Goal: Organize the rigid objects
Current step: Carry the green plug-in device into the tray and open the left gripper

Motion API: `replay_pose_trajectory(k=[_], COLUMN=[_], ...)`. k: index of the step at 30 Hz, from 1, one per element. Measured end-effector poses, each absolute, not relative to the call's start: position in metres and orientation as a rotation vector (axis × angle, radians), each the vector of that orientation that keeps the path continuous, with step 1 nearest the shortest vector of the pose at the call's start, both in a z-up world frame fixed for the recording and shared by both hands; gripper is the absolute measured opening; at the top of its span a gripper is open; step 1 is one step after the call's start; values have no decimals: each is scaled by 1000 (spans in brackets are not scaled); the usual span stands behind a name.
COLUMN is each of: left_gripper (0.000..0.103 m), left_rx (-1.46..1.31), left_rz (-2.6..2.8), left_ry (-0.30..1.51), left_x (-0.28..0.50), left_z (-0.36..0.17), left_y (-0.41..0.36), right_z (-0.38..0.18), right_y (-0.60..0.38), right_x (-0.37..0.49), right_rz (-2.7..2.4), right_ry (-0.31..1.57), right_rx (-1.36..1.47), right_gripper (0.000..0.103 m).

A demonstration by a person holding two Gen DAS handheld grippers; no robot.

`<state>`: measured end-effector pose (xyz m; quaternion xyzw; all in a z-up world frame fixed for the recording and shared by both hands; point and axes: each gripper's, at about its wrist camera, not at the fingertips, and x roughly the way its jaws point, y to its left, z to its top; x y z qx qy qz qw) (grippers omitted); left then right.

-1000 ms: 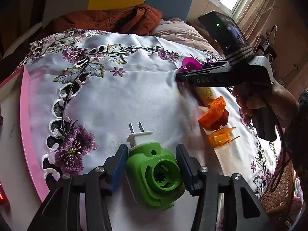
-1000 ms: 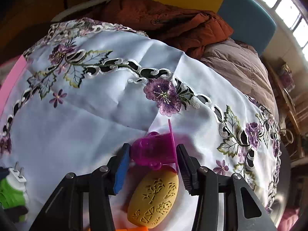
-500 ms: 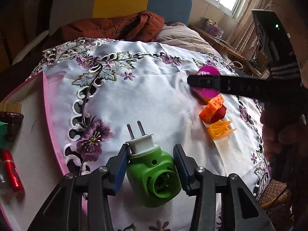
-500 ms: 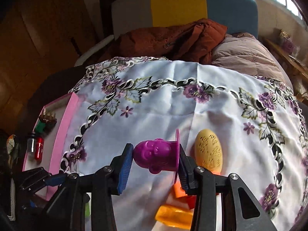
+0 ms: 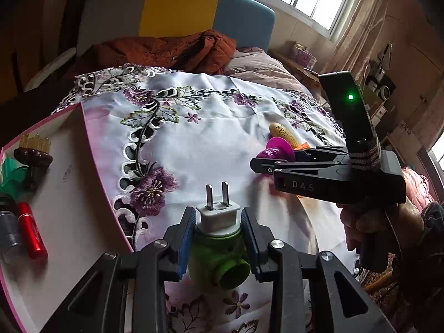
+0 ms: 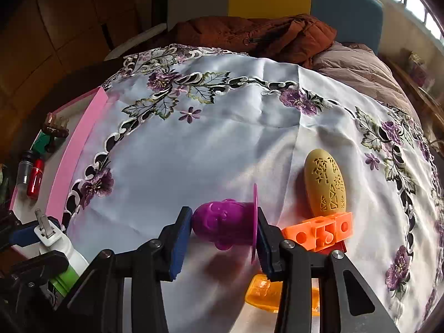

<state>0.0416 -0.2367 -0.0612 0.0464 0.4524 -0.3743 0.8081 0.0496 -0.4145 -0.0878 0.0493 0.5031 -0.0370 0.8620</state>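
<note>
A green plug-in device [image 5: 219,260] with a white two-pin plug sits between the blue pads of my left gripper [image 5: 217,219]. The jaws are closing and press its sides, holding it above the embroidered white cloth [image 5: 211,144]. It also shows at the lower left of the right wrist view as the green device [image 6: 65,277]. My right gripper [image 6: 224,222] is shut on a purple moulded figure [image 6: 222,224] with a thin round flange, held clear of the cloth. From the left wrist view, the right gripper [image 5: 254,165] hangs at the right with the purple figure [image 5: 277,149] at its tip.
A pink-rimmed tray [image 5: 91,172] at the left holds a red tube [image 5: 32,230], a grey tube, a brown comb clip [image 5: 33,152] and a green item. On the cloth lie a yellow oval [image 6: 324,183], an orange block [image 6: 319,230] and an orange clip [image 6: 260,291]. A rust jacket lies behind.
The left jaws closed onto the green device and lifted it off the cloth. Both grippers moved toward the pink tray, which now shows more. The purple figure left the yellow oval behind.
</note>
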Motion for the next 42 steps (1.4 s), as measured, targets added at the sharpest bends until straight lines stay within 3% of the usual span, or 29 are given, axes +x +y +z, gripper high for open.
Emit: replay_pose_trajectory(k=[3, 6, 8, 9, 18, 19, 20, 22, 27, 36, 42], left_gripper=[34, 55, 79, 79, 77, 75, 60, 54, 53, 53, 53], left_rx=[119, 154, 199, 213, 335, 340, 344, 371, 328, 189, 168], left_rz=[-836, -863, -845, -841, -806, -796, -788, -787, -775, -604, -491], left_ry=[984, 1021, 1029, 1021, 1063, 1077, 1086, 1090, 1041, 850, 803], left_x=[43, 42, 40, 39, 40, 40, 40, 36, 33, 53, 64], left_z=[-66, -71, -73, -73, -85, -88, -90, -93, -82, -9, 4], left_y=[-246, -255, -259, -259, -273, -274, -275, -278, -269, -213, -179], right_z=[-85, -84, -86, -87, -85, -85, -85, -86, -89, -95, -97], right_y=[-417, -420, -423, -425, -425, -426, -427, -427, -417, -410, -405], right_x=[49, 49, 50, 51, 51, 51, 51, 51, 52, 52, 51], right_rz=[-86, -90, -98, -100, -85, -87, -88, -87, -75, -78, -89], right_ry=[1048, 1044, 1054, 1060, 1054, 1053, 1053, 1054, 1061, 1067, 1063], right_rx=[110, 116, 122, 125, 133, 136, 138, 137, 69, 5, -32], right_gripper=[44, 44, 44, 44, 44, 44, 44, 44, 44, 45, 45])
